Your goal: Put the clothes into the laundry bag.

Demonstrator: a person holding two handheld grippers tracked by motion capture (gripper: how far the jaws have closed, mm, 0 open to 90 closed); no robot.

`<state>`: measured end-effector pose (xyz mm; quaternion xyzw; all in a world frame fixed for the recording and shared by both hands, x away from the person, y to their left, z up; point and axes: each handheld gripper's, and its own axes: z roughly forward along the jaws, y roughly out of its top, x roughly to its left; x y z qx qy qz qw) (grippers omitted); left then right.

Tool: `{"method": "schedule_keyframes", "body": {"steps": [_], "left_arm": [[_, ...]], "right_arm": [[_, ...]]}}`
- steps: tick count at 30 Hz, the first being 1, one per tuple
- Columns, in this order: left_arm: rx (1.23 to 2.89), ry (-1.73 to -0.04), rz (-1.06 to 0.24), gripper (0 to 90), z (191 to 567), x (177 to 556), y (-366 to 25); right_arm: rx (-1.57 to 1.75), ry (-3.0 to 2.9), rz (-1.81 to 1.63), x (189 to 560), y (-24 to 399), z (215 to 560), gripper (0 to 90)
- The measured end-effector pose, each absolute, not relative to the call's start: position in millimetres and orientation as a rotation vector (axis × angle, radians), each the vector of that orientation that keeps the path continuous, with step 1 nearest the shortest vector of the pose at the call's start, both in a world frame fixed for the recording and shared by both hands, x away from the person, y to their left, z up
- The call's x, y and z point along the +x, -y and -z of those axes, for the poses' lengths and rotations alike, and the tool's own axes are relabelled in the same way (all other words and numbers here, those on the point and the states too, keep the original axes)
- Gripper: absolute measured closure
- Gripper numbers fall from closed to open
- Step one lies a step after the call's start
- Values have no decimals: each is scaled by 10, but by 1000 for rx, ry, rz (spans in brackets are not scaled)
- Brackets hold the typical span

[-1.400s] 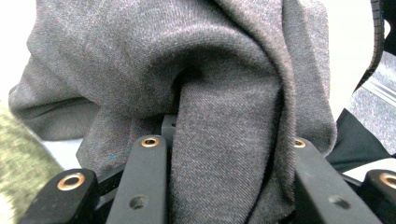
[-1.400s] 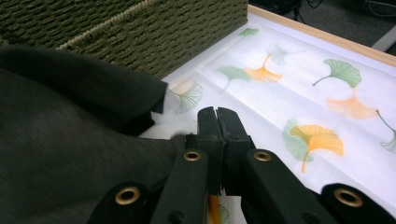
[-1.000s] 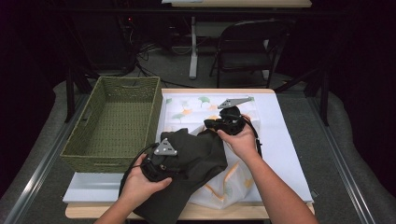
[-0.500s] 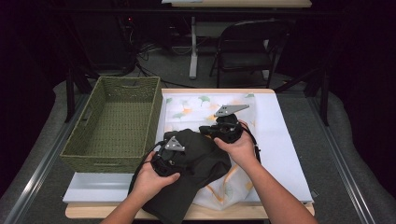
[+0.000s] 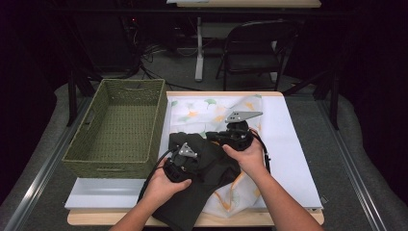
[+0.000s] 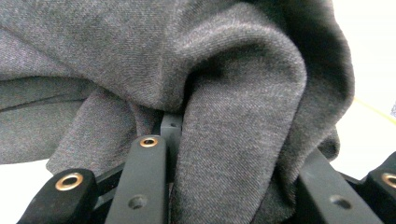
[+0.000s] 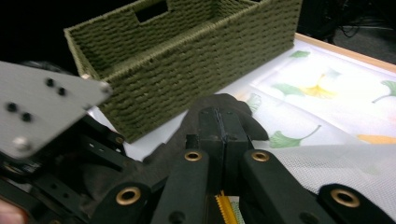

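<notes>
1. I am holding the left gripper (image 5: 179,161) clamped on a thick fold of the dark grey knitted garment (image 5: 207,178), whose bunched cloth is filling the gap between its jaws in the left gripper view.
2. I am keeping the right gripper (image 5: 226,137) pinched shut on the garment's far edge (the cloth is barely showing around the tips in the right gripper view).
3. Since a second ago, both hands are drawing nearer each other and the left is sinking, so the garment is now lying folded on the white leaf-printed cloth (image 5: 211,108).
4. I am judging the fold nearly made; the empty olive woven basket (image 5: 98,156) is waiting just left.
</notes>
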<state>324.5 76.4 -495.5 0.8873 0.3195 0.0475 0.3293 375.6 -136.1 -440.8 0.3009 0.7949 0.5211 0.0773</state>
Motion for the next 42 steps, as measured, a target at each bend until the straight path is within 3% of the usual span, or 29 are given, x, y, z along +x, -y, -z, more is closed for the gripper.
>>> {"method": "schedule_keyframes", "body": {"steps": [12,23,42], "left_arm": [[2316,-844,-119,661,4980,3270,-760],[2300,-825,-245,663,4584,3342,-873],[2417,-643,-214,662,4930,3123,-484]], "right_arm": [[838,-2380,-1572,3562,1330,4395,900],[912,-2231,-1758,3420,1633,4431,900],[934,-2242,-1662,3709,1460,4303,900]]}}
